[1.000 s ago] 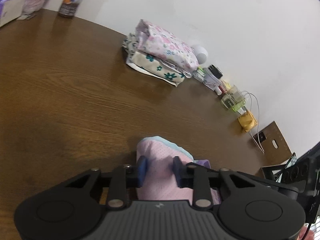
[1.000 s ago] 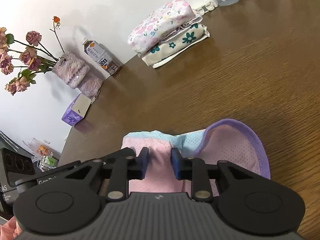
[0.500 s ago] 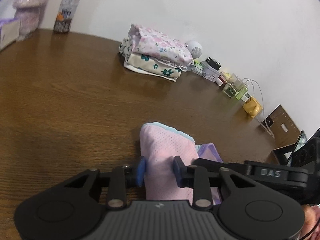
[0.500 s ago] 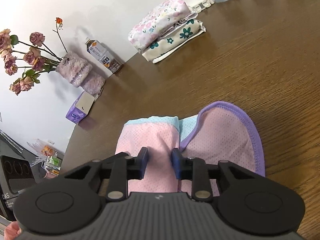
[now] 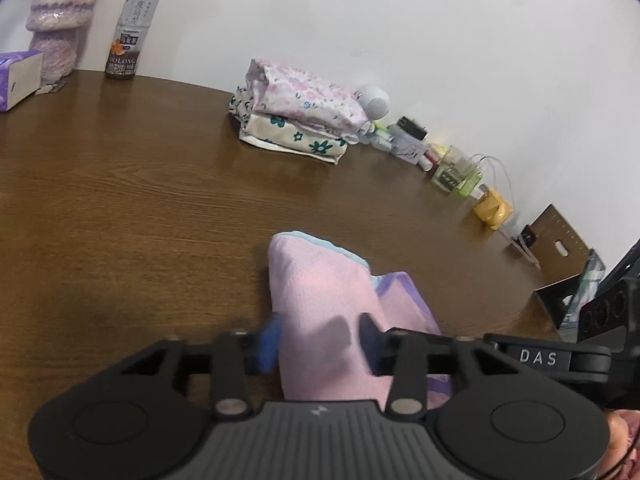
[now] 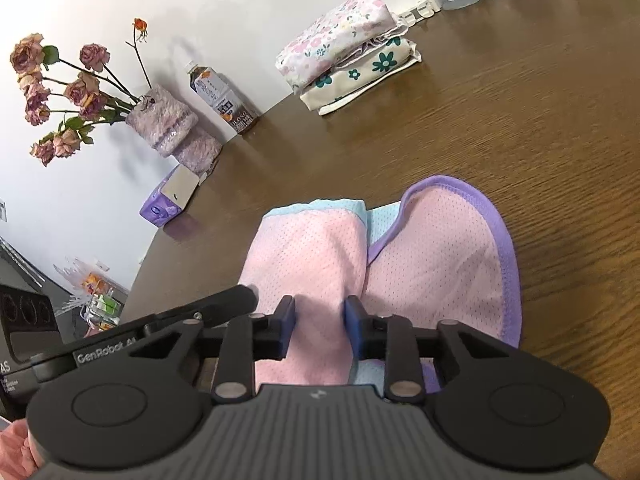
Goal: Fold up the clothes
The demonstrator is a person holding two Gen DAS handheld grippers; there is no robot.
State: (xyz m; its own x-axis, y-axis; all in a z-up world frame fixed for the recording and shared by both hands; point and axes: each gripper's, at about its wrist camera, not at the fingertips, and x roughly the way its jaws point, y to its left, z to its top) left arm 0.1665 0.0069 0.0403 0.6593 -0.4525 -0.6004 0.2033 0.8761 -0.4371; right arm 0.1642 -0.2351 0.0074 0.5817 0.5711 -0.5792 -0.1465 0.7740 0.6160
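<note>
Pink mesh garment (image 6: 320, 264) is laid folded on the wooden table (image 5: 120, 200), nearer than the stack of folded clothes (image 5: 296, 116). Jaws of left gripper (image 5: 320, 338) and right gripper (image 6: 319, 330) are being opened; a second ago the cloth was pinched tighter. Cloth remains between the pads, apparently unpressed. The fold is judged set, release underway.

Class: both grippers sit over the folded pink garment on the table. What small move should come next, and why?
Probably draw both grippers back. The left gripper and right gripper are opening with the pink garment between their jaws, and it already lies folded on the table.
</note>
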